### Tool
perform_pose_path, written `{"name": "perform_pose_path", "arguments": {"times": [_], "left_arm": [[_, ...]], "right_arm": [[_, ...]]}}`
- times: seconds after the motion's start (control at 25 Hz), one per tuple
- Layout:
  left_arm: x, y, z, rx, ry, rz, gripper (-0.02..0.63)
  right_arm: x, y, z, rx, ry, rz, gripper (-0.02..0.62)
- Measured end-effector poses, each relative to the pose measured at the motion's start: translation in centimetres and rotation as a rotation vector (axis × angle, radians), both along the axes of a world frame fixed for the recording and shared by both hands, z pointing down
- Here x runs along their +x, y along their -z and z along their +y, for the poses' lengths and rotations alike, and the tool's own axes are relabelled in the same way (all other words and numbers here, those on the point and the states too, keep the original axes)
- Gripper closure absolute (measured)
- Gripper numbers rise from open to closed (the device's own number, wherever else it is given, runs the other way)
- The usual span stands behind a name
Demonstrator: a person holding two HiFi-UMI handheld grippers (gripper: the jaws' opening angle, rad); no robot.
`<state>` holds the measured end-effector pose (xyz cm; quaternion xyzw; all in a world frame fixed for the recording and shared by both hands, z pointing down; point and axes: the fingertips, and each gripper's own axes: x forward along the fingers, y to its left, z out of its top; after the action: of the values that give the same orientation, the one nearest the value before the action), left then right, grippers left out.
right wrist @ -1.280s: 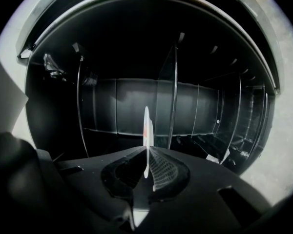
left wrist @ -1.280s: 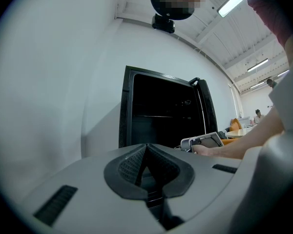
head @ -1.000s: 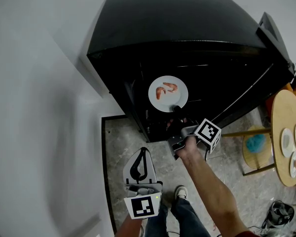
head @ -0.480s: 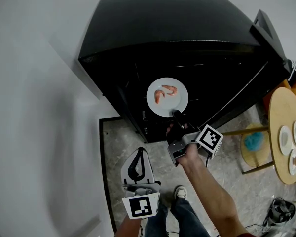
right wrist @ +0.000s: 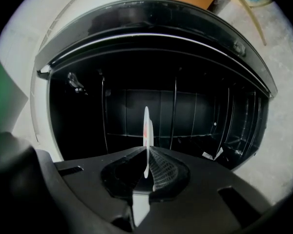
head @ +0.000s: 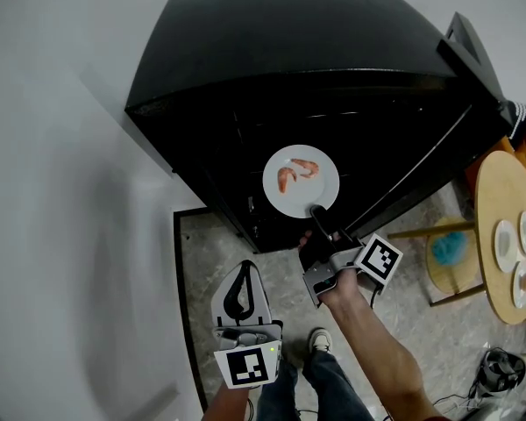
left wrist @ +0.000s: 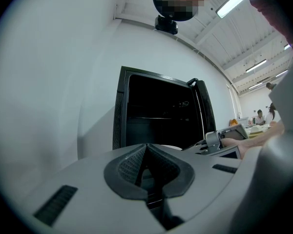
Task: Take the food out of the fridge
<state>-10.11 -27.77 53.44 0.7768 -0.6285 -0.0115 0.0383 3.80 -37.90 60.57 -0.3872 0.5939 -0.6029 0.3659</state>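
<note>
At centre of the head view, right gripper (head: 316, 216) clamps the near rim of the round white plate (head: 323, 189) of pink shrimp (head: 291, 175) at the open black fridge (head: 280, 42) mouth; withdrawal step, judged; next needs a level pull clear; left gripper (head: 243, 298), lower left, closed, empty.

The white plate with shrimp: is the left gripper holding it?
No: the right gripper is clamped on the rim of the plate, while the left gripper hangs apart from it with nothing between its jaws.
</note>
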Motion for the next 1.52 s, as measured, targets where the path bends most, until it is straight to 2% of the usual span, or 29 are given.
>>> {"name": "perform_pose_path", "arguments": {"times": [0.44, 0.72, 1.0, 1.52], "left_arm": [[0.8, 0.3, -0.3, 0.003, -0.009, -0.004, 0.594], [1.0, 0.5, -0.5, 0.008, -0.010, -0.005, 0.594], [1.0, 0.4, -0.5, 0.006, -0.010, -0.007, 0.593], [0.9, 0.5, -0.2, 0.013, 0.002, -0.013, 0.593]], "right_arm": [[1.3, 1.6, 3.0, 0.010, 0.004, -0.038, 0.563], [3.0, 1.1, 4.6, -0.011, -0.028, -0.007, 0.563], [3.0, 2.0, 7.1, -0.014, -0.010, -0.006, 0.563], [4.7, 1.0, 11.8, -0.092, -0.037, 0.004, 0.563]]}}
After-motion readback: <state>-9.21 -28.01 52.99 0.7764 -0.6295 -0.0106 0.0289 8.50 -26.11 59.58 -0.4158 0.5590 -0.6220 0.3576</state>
